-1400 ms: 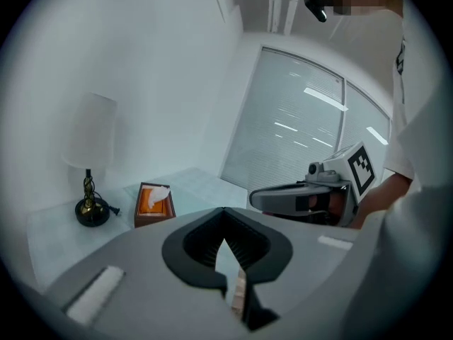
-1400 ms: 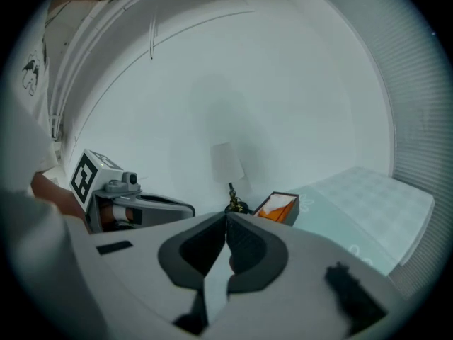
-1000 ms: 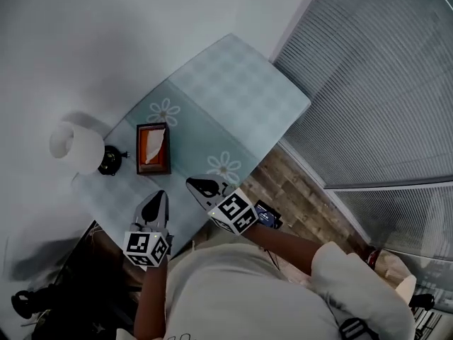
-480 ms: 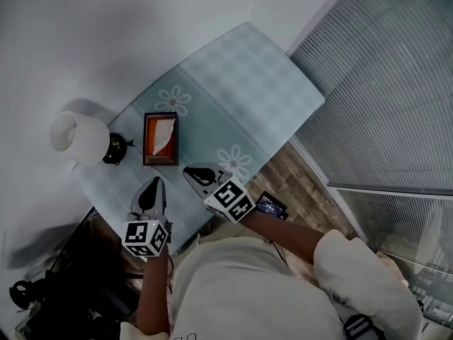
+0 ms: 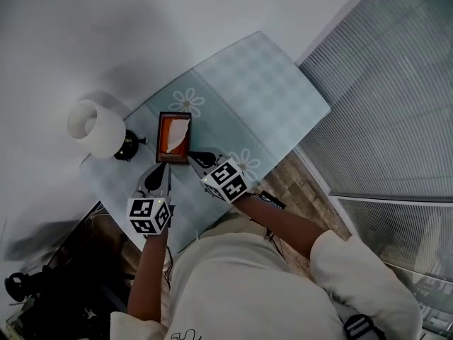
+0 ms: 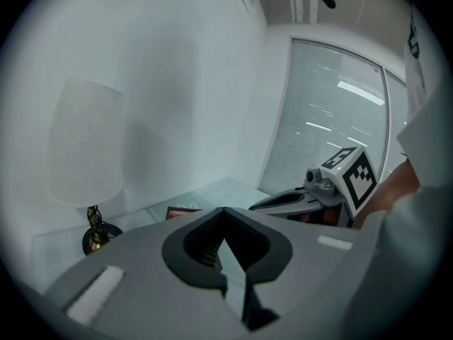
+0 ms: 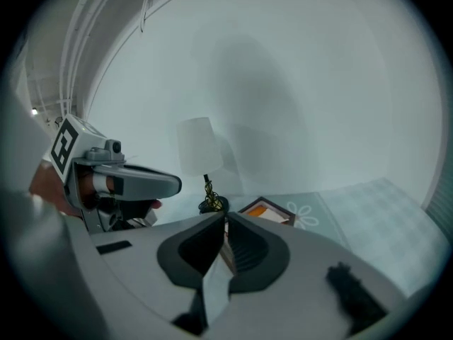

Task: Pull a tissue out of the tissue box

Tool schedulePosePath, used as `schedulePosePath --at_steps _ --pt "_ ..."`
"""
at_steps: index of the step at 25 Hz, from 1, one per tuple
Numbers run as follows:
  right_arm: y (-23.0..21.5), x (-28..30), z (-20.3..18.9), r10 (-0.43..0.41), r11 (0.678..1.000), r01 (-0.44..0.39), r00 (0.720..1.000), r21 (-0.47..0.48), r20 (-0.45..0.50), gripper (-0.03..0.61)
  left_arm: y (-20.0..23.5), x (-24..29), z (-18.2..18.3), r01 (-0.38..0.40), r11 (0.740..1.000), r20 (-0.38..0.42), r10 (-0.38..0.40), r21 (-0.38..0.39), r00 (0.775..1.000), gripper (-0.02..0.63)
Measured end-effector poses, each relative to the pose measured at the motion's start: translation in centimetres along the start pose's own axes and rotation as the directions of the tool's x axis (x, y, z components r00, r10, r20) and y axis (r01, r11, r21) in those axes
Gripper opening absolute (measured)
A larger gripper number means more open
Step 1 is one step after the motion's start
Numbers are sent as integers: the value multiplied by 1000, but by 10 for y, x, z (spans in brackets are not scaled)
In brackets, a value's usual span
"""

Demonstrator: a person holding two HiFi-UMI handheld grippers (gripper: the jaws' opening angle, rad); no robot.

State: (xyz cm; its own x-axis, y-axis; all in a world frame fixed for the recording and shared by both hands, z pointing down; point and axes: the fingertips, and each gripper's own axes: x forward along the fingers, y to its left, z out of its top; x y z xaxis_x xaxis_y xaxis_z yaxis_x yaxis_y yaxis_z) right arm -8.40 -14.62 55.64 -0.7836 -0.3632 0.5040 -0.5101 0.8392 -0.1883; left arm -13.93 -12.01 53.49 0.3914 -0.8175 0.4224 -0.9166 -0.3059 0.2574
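Observation:
A dark wooden tissue box (image 5: pixel 173 134) with an orange top lies on the table, and a white tissue (image 5: pixel 179 129) pokes out of its slot. My left gripper (image 5: pixel 165 166) hovers just short of the box's near end, jaws shut and empty. Close to the box's near right corner is my right gripper (image 5: pixel 191 155), also shut with nothing in it. In the left gripper view the box (image 6: pixel 182 211) shows just past the closed tips (image 6: pixel 224 211), with the right gripper (image 6: pixel 297 200) beside it. The right gripper view has the box (image 7: pixel 265 210) beyond its own tips (image 7: pixel 225 214).
A white-shaded lamp (image 5: pixel 97 127) on a dark base (image 5: pixel 127 147) stands left of the box. The table (image 5: pixel 248 83) wears a pale checked cloth with daisy prints and ends near me. Window blinds (image 5: pixel 396 105) and a wooden floor (image 5: pixel 297 183) lie to the right.
Both grippers have moved forward over the table toward the tissue box and now sit at its near end. Their jaws stayed shut.

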Motion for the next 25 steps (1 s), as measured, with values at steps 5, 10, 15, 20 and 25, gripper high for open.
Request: schedulePosePath --at_steps 5,10,15,20,25 --pt "-14 29 -11 -8 999 6 998 -41 -64 15 19 17 -15 -7 1000 -56 6 -2 998 6" --pt "-25 53 -25 -14 999 7 993 -52 -121 14 38 37 -33 -20 1000 -106 18 -16 994 8" --pt "-31 71 -36 -10 999 1 987 -53 -163 14 58 54 -57 -55 997 -179 46 -47 983 8" --pt "-32 84 -44 6 1000 -12 981 -29 -194 65 68 61 -71 -77 996 -222 64 -50 973 8" --pt "-30 90 -48 30 999 -34 975 -17 -219 147 69 60 -75 -83 995 -225 67 -61 972 8"
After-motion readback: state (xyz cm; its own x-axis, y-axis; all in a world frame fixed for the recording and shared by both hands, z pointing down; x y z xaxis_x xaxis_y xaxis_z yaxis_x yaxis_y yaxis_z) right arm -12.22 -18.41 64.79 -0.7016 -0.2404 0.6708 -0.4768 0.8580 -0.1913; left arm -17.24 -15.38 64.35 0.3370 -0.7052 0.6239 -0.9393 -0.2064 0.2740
